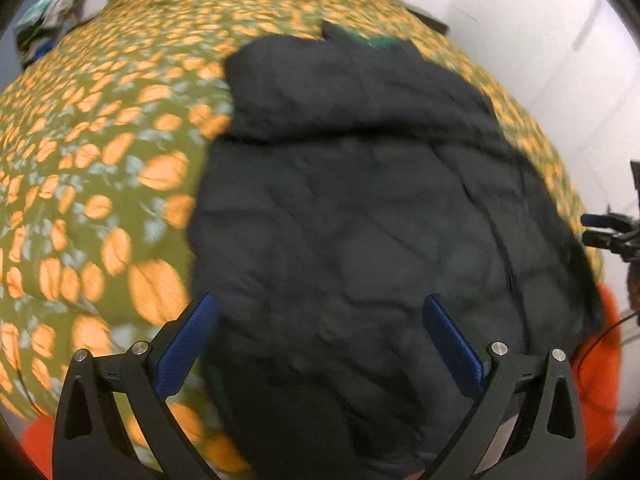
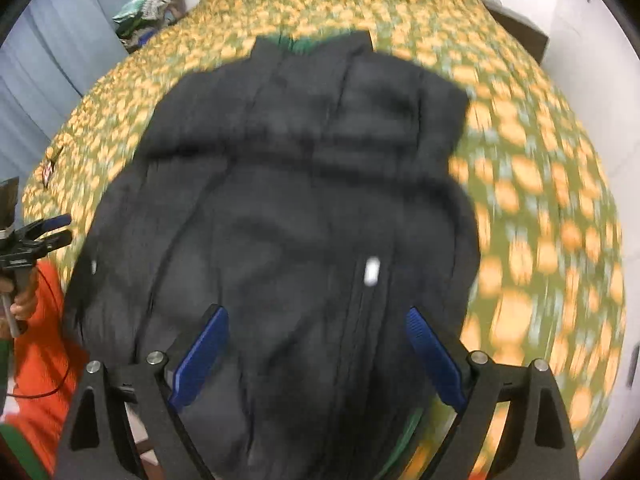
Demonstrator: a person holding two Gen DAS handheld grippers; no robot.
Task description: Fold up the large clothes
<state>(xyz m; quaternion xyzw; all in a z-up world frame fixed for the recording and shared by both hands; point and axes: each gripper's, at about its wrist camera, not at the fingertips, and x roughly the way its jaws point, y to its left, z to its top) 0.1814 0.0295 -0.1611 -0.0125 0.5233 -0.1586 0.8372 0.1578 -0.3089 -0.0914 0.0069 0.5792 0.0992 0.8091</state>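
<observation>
Black jacket [image 1: 360,208] lies on floral bedspread [image 1: 100,152].

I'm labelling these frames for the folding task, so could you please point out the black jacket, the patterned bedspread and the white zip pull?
black jacket [image 2: 280,220]: right wrist view, middle of its front panel.
patterned bedspread [image 1: 100,160]: left wrist view, bare stretch left of the jacket.
white zip pull [image 2: 372,271]: right wrist view, its centre.

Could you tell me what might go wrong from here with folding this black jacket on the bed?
1. The black jacket looks thick and puffy with folded-in layers, so the open right gripper or left gripper might catch only the top layer.
2. Its hem hangs past the bed's near edge; a tug could drag it off the patterned bedspread.
3. A cable beside the orange sleeve could snag.
</observation>
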